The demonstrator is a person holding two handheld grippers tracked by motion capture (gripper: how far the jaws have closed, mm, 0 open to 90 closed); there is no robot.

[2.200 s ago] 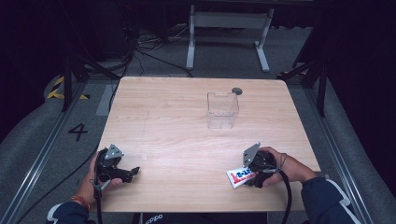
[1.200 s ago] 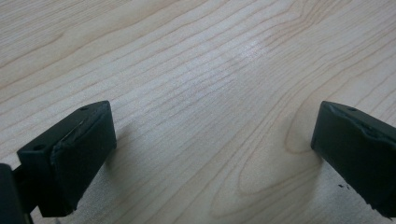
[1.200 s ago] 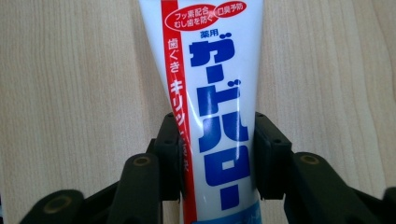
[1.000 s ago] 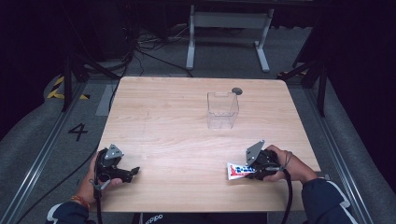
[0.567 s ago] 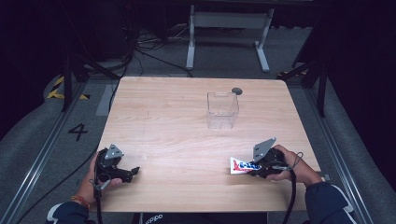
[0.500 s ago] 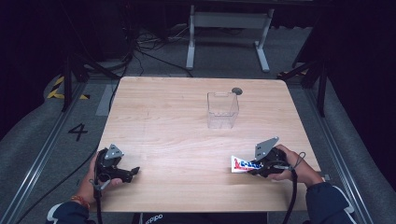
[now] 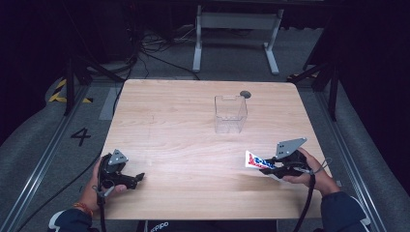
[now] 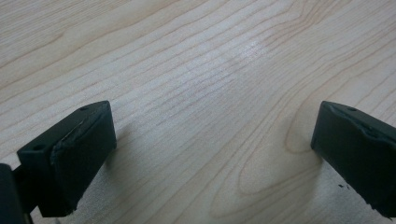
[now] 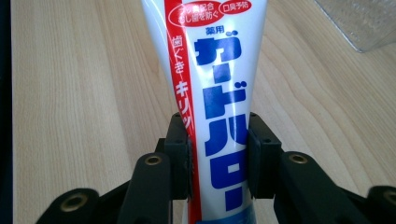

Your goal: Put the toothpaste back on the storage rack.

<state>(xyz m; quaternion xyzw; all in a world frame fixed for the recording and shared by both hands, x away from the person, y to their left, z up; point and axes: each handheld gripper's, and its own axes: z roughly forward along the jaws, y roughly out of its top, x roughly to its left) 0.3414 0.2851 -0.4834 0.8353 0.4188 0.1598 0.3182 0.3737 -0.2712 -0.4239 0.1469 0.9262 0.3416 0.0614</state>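
I am clamping the toothpaste tube (image 9: pixel 212 88) between the pads of my right gripper (image 9: pixel 218 156), its flat end sticking out ahead of the jaws. My left gripper (image 8: pixel 212 144) is resting wide apart over bare table (image 8: pixel 196 70).

1. The toothpaste tube (image 9: pixel 212 79) is white, with bold blue characters and a red stripe carrying white lettering.
2. The bench (image 7: pixel 179 125) is pale wood with a fine wavy grain.
3. Both grippers, left (image 7: pixel 138 178) and right (image 7: pixel 263 166), are black, each topped by a grey plate.
4. The container (image 7: pixel 230 114) is clear, colourless plastic.
5. The floor (image 7: pixel 43 145) is grey, marked with a black 4.
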